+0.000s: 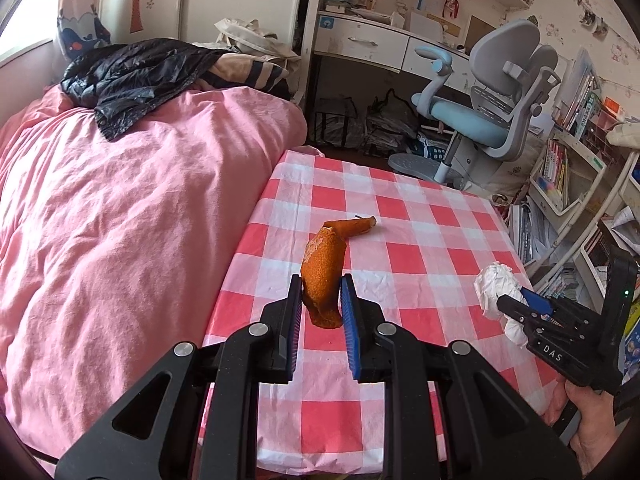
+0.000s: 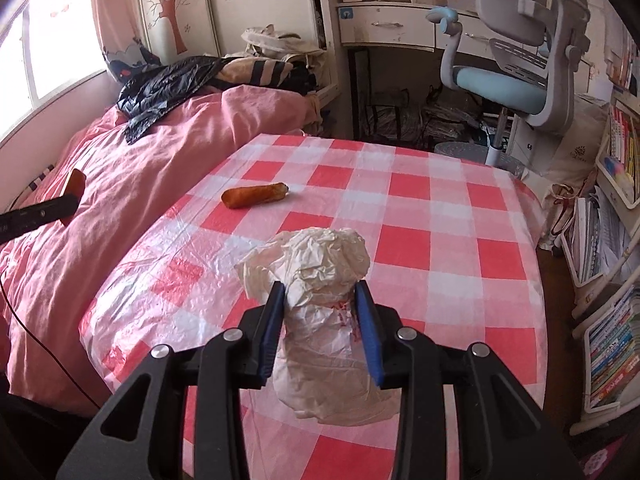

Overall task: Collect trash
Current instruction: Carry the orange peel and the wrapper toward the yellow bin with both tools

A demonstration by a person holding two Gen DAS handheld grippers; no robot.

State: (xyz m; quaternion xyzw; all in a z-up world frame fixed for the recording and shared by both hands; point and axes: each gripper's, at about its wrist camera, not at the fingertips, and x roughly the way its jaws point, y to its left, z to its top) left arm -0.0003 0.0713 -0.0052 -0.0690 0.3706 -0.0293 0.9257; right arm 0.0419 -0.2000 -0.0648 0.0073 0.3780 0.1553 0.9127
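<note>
My left gripper [image 1: 320, 300] is shut on a strip of orange peel [image 1: 322, 268] that sticks up between its blue pads, above the left side of the red-and-white checked table [image 1: 420, 248]. A second piece of orange peel [image 1: 354, 227] [image 2: 254, 196] lies on the cloth just beyond it. My right gripper [image 2: 320, 300] [image 1: 510, 300] is shut on a crumpled white wad of wrapping [image 2: 316, 264] [image 1: 494, 280], held over the table's near right part. At the left edge of the right wrist view, the left gripper [image 2: 72, 194] hangs over the bed with its peel [image 2: 76, 179].
A bed with a pink duvet [image 1: 120, 220] adjoins the table's left side, with a black jacket [image 1: 132, 72] on it. A grey and blue desk chair [image 1: 492, 120] and a white desk [image 1: 380, 46] stand behind. Bookshelves [image 1: 560, 172] crowd the right. A hand [image 1: 588, 420] holds the right gripper.
</note>
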